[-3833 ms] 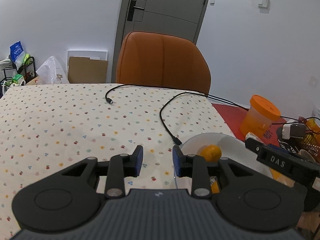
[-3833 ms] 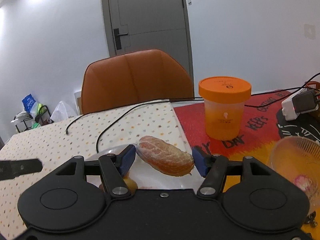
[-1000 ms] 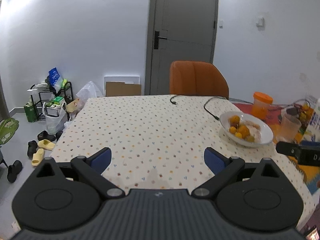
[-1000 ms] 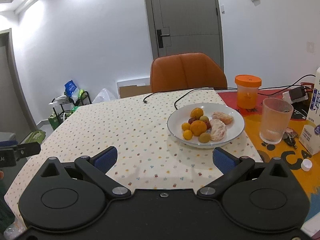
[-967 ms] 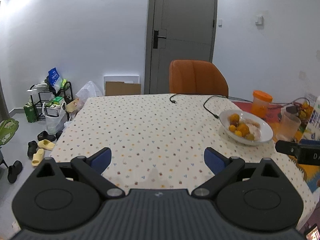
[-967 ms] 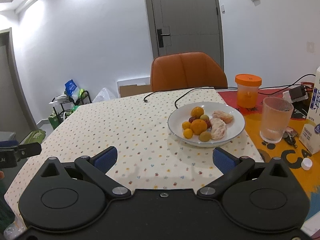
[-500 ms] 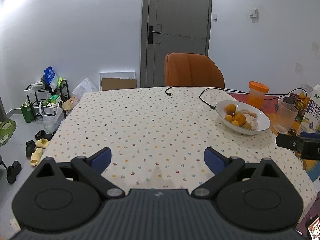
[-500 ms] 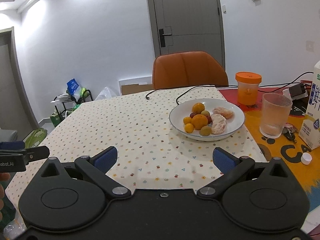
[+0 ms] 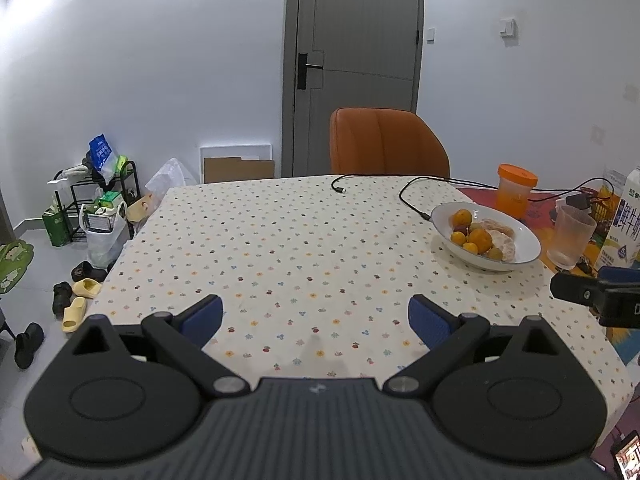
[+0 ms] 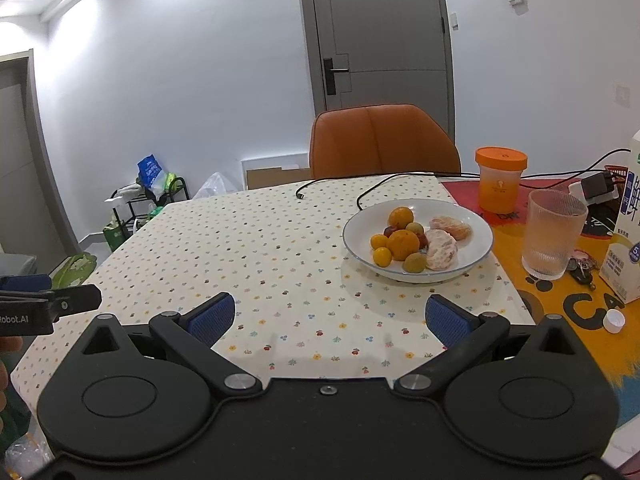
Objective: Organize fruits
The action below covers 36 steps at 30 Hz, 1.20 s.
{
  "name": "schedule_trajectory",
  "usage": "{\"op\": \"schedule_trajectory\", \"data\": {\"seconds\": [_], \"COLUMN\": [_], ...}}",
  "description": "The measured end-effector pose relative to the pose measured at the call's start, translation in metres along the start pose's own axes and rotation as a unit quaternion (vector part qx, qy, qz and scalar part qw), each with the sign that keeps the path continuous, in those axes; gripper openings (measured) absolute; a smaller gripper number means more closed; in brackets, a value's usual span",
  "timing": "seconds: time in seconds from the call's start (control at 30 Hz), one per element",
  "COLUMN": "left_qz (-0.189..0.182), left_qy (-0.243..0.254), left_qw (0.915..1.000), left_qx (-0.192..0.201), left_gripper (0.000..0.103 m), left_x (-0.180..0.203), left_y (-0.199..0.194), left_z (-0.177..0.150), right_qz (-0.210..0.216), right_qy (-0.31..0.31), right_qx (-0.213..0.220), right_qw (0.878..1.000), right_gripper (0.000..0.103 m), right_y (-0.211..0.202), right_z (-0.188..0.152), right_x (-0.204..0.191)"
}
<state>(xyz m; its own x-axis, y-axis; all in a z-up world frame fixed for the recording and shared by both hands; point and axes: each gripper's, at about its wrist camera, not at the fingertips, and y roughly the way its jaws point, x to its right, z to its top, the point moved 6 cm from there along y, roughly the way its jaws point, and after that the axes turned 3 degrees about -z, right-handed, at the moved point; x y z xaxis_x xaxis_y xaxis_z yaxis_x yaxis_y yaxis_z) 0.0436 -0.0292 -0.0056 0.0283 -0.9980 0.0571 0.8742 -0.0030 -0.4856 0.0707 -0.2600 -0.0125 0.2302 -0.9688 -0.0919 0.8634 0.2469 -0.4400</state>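
Left tongs (image 9: pixel 315 318): jaws spread wide, nothing between the blue pads (image 9: pixel 202 318). They occupy the lower centre of the left wrist view, above the near edge of the surface (image 9: pixel 280 240), which carries a cloth printed with small flowers.

Right tongs (image 10: pixel 327 319): jaws likewise spread wide and empty, at the lower centre of the right wrist view. The tip of the left tongs appears at the left edge of this same frame.

Fruits: all visible fruit lies in the white plate (image 10: pixel 478 254), right of centre in the right wrist view and at right of centre in the left wrist view. Contents:
- two oranges, the larger orange (image 10: pixel 403 244) near the plate's middle;
- two small yellow-orange fruits at the plate's lower left;
- a green fruit (image 10: pixel 413 262) at the near rim;
- two peeled citrus pieces (image 10: pixel 441 249) on the plate's right half;
- dark red fruits partly hidden among the others.

Adjacent items, right wrist view:
- ribbed glass (image 10: pixel 554 234), just right of the plate, upright;
- orange-lidded container (image 10: pixel 500 179), behind the plate, upper right;
- milk carton (image 10: pixel 628 220), at the right edge;
- black cable (image 10: pixel 372 190), running across the far part of the surface toward the plate;
- orange chair (image 10: pixel 382 142), behind the surface, in front of a grey door.
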Motion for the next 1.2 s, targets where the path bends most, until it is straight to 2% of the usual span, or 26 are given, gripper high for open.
{"op": "schedule_trajectory", "data": {"seconds": [0.17, 1.2], "left_qz": [-0.002, 0.001], "left_qy": [0.01, -0.006], "left_qw": [0.9999, 1.0], "left_qx": [0.002, -0.008], "left_gripper": [0.098, 0.098], "left_x": [0.0034, -0.0029], "left_y": [-0.0021, -0.0014], "left_z": [0.0002, 0.0001], "right_qz": [-0.001, -0.001], "right_qy": [0.002, -0.009], "right_qx": [-0.002, -0.007], "right_qw": [1.0, 1.0], "right_gripper": [0.103, 0.103], "right_y": [0.0008, 0.0019], "right_z": [0.0004, -0.0019], "right_x": [0.0001, -0.0021]}}
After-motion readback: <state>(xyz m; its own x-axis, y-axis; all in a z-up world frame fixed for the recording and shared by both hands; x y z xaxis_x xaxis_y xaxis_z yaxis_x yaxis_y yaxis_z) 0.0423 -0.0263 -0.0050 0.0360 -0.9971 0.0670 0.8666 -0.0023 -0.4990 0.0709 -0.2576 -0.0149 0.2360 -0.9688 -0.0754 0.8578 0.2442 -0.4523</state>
